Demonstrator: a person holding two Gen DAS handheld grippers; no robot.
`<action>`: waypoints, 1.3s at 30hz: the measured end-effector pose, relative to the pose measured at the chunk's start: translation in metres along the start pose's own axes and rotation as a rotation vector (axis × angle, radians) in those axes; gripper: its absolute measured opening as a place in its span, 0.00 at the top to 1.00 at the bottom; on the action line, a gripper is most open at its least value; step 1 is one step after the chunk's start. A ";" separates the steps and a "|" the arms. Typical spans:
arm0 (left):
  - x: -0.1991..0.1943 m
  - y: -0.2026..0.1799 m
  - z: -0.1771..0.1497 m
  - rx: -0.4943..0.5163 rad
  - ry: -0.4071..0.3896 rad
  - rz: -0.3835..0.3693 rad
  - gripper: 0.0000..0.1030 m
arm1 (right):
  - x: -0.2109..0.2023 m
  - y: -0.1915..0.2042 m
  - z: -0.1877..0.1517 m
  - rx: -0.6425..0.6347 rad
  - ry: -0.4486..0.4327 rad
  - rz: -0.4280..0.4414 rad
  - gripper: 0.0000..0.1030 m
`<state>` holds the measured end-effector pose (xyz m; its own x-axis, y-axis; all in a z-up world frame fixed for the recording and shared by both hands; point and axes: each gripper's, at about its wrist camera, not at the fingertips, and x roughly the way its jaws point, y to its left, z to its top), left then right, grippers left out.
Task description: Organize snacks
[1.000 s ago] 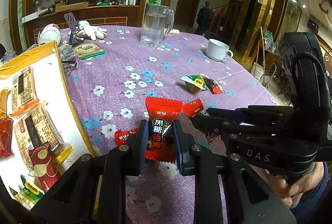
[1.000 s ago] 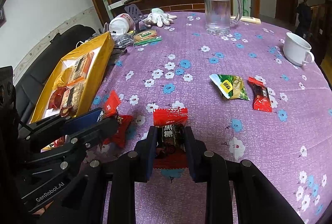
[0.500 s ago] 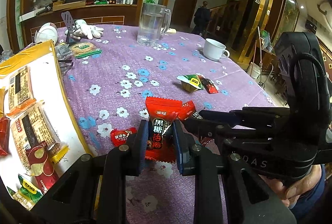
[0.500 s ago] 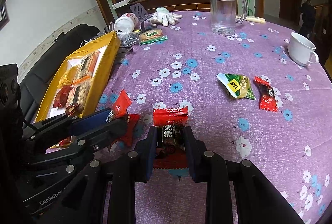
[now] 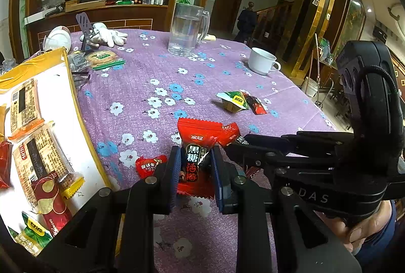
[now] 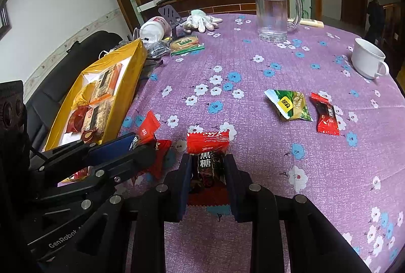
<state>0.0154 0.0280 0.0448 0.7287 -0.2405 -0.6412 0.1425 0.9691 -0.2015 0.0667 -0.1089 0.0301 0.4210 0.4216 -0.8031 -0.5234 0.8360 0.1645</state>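
My left gripper (image 5: 193, 166) is shut on a red candy packet (image 5: 195, 143) with black characters, held above the purple floral tablecloth. My right gripper (image 6: 207, 169) is shut on a similar red candy packet (image 6: 207, 146). Each gripper shows in the other's view, the left gripper (image 6: 141, 146) at the left, the right gripper (image 5: 235, 143) at the right. A small red candy (image 5: 148, 165) lies on the cloth below the left gripper. A green snack packet (image 6: 289, 104) and a dark red packet (image 6: 326, 117) lie to the right. A yellow box (image 6: 131, 75) holding several snacks stands at the left.
A glass mug (image 6: 273, 14) of water, a white cup (image 6: 367, 61), white gloves (image 6: 201, 21), a wrapped biscuit (image 6: 186, 43) and a white jar (image 6: 153, 28) stand at the far side of the table. A black chair (image 6: 63, 65) is behind the box.
Both grippers have lifted slightly with their red packets still held. The views have tilted a little; nothing was let go.
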 end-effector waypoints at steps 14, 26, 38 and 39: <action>-0.001 0.001 0.000 -0.001 -0.001 0.000 0.80 | -0.002 -0.001 0.001 0.003 -0.006 0.002 0.74; -0.001 0.002 0.000 -0.002 -0.001 -0.001 0.80 | -0.004 -0.001 0.002 0.006 -0.013 0.003 0.74; -0.002 0.003 0.002 -0.015 -0.010 -0.002 0.80 | -0.006 -0.002 0.003 0.013 -0.022 0.001 0.74; -0.002 0.002 0.002 -0.016 -0.012 -0.002 0.80 | -0.005 -0.003 0.004 0.014 -0.022 0.002 0.74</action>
<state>0.0151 0.0311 0.0472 0.7366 -0.2419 -0.6316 0.1335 0.9675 -0.2148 0.0687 -0.1120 0.0359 0.4362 0.4305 -0.7902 -0.5136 0.8401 0.1743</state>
